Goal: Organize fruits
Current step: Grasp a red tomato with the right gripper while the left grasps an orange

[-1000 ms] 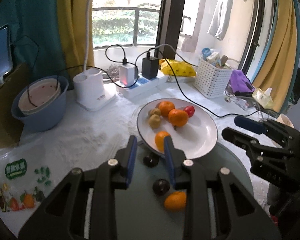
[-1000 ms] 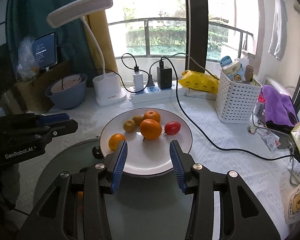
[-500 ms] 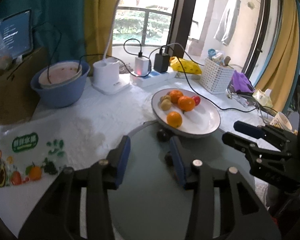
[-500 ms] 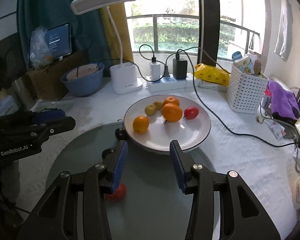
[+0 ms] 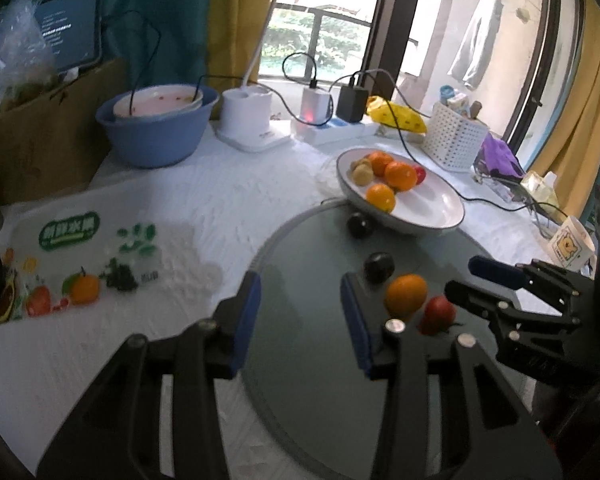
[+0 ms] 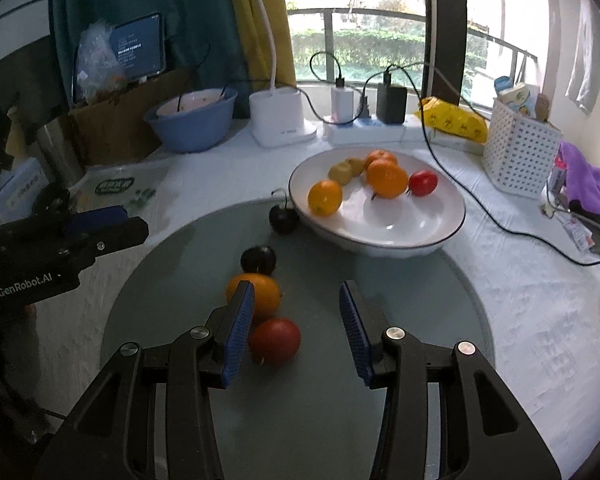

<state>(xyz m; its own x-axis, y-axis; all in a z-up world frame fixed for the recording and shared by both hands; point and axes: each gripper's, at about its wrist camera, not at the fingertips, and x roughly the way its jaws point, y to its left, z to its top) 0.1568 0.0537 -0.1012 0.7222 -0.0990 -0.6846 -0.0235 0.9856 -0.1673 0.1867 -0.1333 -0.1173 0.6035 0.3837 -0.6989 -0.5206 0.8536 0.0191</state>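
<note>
On the white cloth (image 6: 500, 280) lies a round grey mat (image 6: 300, 380), with a white plate (image 6: 400, 232) resting on its far edge. The plate holds 3 oranges (image 6: 387, 178), 2 small yellow-brown fruits (image 6: 340, 172) and a red fruit (image 6: 423, 182). Loose on the mat are 2 dark fruits (image 6: 258, 259), an orange (image 6: 260, 294) and a tomato (image 6: 275, 340), the last 2 touching. The right gripper (image 6: 296, 328) hangs wide open and empty over the mat, its left finger (image 6: 238, 328) covering part of the loose orange and just beside the tomato. The left gripper (image 5: 300, 320) is also wide open and empty, above the mat's left edge. Only the left view shows the printed fruit bag (image 5: 72, 264) on the cloth. Behind stand a blue basin (image 6: 192, 124), a lamp base (image 6: 278, 118), a power strip (image 6: 364, 130), a white basket (image 6: 520, 140) and a black cable (image 6: 480, 208) trailing past the plate.
</note>
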